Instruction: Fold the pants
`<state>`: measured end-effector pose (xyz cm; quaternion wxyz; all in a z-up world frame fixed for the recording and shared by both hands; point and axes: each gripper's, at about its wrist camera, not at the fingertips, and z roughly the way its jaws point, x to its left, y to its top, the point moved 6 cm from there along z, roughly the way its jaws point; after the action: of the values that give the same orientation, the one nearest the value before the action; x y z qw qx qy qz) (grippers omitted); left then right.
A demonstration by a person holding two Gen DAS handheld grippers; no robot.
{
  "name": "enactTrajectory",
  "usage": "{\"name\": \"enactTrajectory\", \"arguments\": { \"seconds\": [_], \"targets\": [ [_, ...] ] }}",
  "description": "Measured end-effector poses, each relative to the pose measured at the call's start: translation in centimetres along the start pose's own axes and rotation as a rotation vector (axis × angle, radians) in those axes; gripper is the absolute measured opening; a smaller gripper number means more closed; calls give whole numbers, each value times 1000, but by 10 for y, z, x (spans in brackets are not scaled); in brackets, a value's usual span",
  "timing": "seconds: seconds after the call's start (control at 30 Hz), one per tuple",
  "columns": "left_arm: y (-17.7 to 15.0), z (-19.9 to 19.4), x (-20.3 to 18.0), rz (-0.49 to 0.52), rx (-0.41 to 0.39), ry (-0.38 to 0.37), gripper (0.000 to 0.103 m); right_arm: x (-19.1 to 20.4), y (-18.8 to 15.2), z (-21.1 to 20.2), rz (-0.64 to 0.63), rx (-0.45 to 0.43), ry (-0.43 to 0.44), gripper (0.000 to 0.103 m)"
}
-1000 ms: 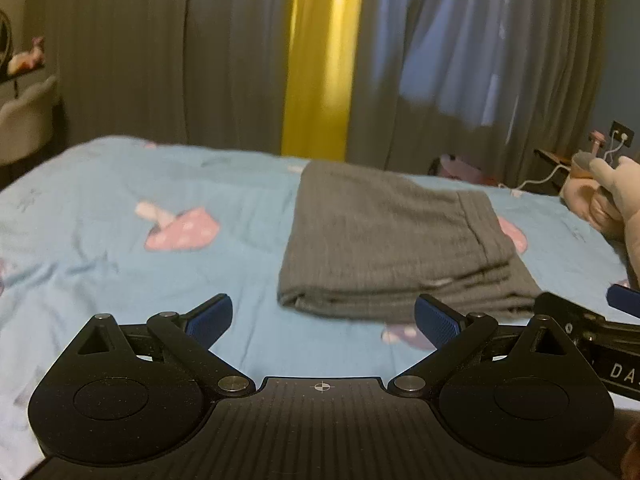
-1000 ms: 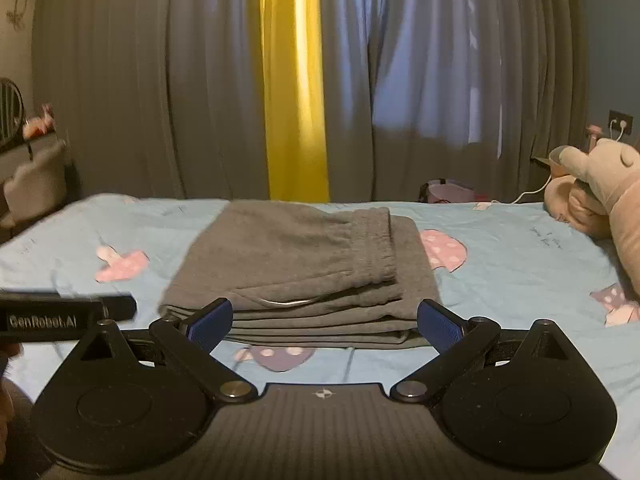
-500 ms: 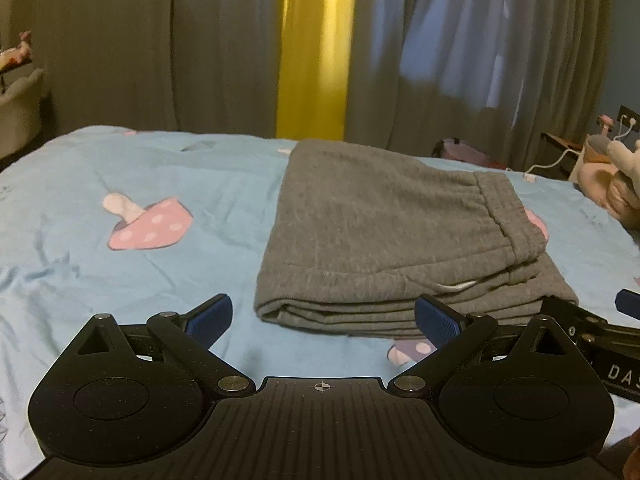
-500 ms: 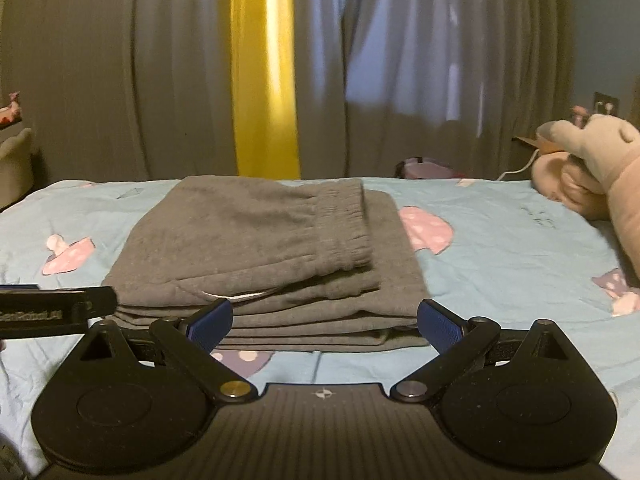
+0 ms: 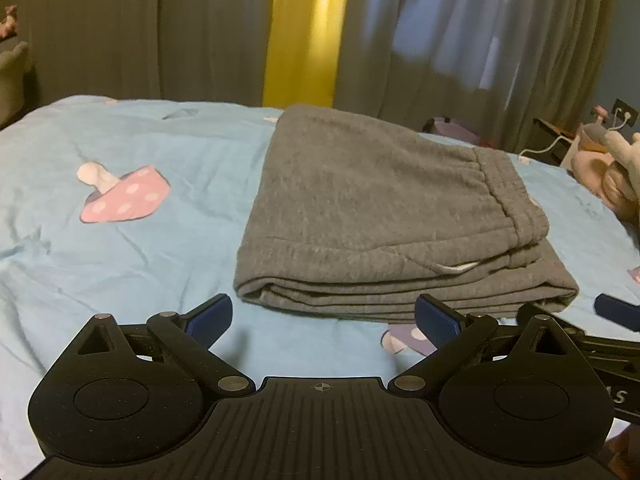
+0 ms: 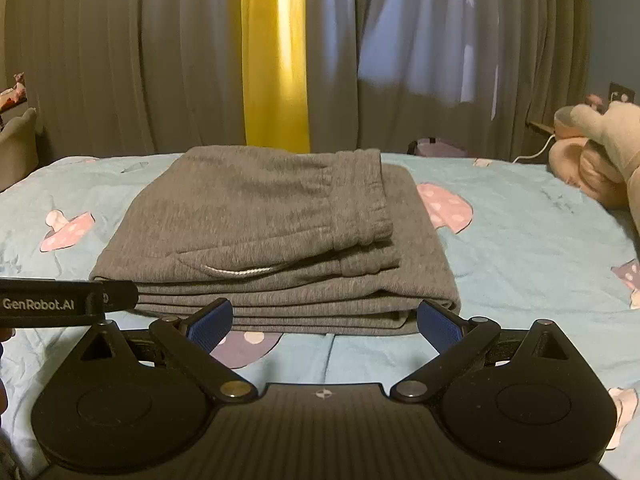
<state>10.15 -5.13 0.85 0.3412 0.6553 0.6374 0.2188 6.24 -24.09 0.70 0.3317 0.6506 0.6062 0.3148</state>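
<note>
Left wrist view: grey pants (image 5: 384,216) lie folded in a stack on the blue bedsheet (image 5: 140,264). Left gripper (image 5: 323,316) spread wide, empty, short of the stack's near edge.

Right wrist view: right gripper (image 6: 325,320) likewise spread, holding nothing, its fingertips (image 6: 210,320) just before the stack.

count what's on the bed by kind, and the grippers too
folded grey sweatpants: 1
pink plush toy: 1
black hand-held gripper with blue pads: 2, left and right, both open
total: 4
</note>
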Motion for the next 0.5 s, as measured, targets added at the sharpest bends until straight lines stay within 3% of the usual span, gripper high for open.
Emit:
{"name": "enactTrajectory", "arguments": {
  "seconds": [0.5],
  "targets": [
    [-4, 4, 0, 7, 16, 6, 101, -7, -1, 7, 19, 17, -27, 99]
  ]
}}
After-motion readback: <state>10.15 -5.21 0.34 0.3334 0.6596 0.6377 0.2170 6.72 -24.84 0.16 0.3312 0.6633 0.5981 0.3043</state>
